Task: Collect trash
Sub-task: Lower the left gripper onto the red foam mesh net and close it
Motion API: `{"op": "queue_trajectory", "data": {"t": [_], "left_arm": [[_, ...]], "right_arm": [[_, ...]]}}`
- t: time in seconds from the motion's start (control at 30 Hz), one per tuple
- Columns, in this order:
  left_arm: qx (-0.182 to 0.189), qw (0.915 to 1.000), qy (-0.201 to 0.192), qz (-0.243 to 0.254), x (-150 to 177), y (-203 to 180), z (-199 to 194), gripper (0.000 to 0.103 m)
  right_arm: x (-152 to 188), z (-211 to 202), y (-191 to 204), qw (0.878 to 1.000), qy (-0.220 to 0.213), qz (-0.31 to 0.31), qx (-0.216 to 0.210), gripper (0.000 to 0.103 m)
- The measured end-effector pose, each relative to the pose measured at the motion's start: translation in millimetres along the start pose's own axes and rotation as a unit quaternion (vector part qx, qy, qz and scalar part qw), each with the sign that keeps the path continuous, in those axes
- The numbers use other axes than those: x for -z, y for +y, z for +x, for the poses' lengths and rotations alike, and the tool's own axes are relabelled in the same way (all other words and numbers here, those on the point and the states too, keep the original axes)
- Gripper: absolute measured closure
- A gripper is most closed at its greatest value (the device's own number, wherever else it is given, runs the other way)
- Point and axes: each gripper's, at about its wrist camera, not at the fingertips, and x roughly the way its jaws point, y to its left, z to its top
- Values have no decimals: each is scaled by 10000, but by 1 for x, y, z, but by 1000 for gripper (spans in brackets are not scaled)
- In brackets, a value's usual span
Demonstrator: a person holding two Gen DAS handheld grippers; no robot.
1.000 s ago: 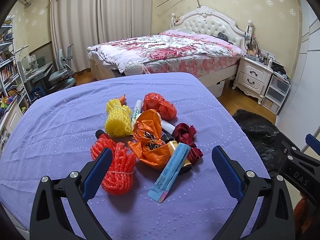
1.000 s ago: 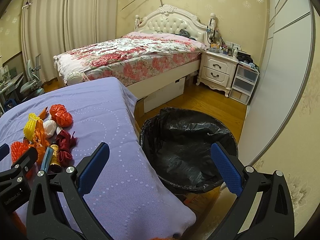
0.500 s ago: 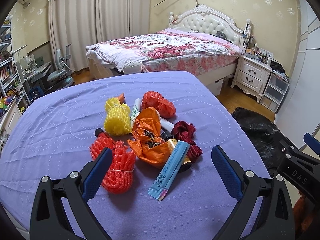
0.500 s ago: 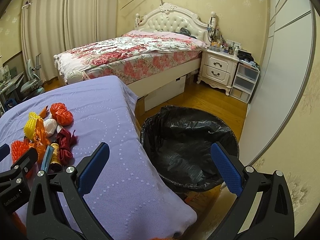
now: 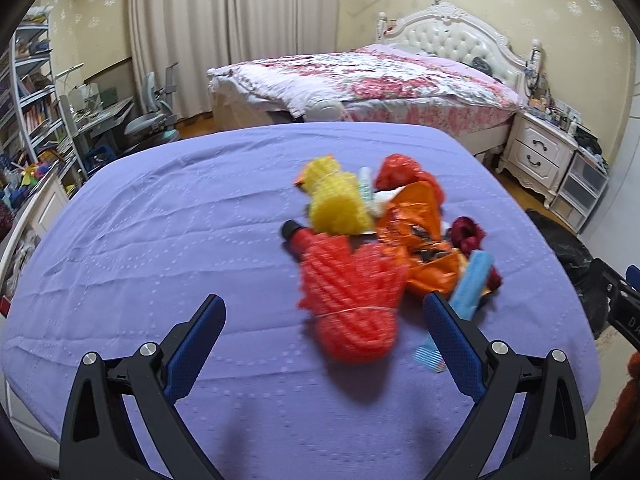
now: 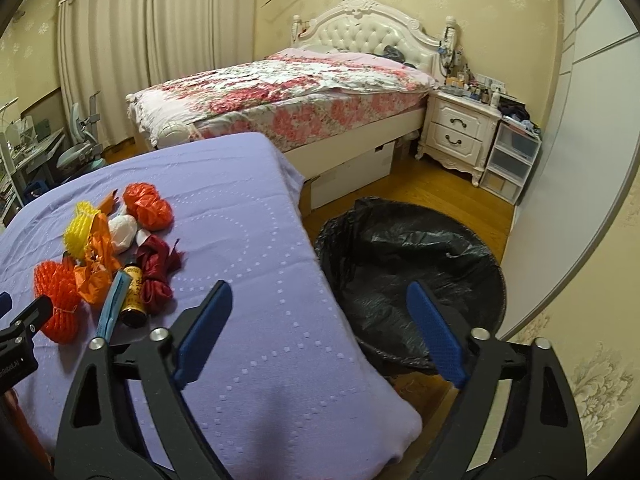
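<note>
A heap of trash lies on the purple-covered table: a red foam net, a yellow foam net, an orange plastic bag, a light blue wrapper, dark red cloth and a red-orange bag. My left gripper is open, its jaws just short of the red foam net, which shows between them. My right gripper hangs over the table's right edge with its jaws closing and nothing between them. The bin with a black bag stands on the floor beside the table.
A bed with a floral cover stands behind the table, a white nightstand and plastic drawers to its right. Shelves and a desk chair stand at far left. Wooden floor lies between bed and bin.
My left gripper has swung left, so the trash heap now sits right of centre with the red net between the jaws. The right gripper's jaws have narrowed.
</note>
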Motion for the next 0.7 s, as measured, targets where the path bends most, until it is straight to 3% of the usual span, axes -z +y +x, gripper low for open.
{"op": "queue_trajectory", "data": {"t": [0.13, 0.53, 0.57, 0.6, 0.7], "left_arm": [[-70, 9999, 36, -112, 3, 13, 1, 7], [-43, 9998, 72, 184, 2, -4, 19, 9], [-56, 9997, 76, 210, 3, -4, 20, 13], [-23, 9997, 99, 232, 3, -6, 19, 26], [73, 9994, 189, 272, 4, -5, 22, 42]], "right_arm": [[1, 1, 13, 9998, 78, -112, -170, 25], [-1, -1, 31, 9991, 124, -286, -280, 25], [-1, -1, 32, 9990, 132, -296, -292, 25], [-1, -2, 33, 9990, 137, -306, -311, 25], [0, -2, 35, 9987, 147, -334, -361, 25]]}}
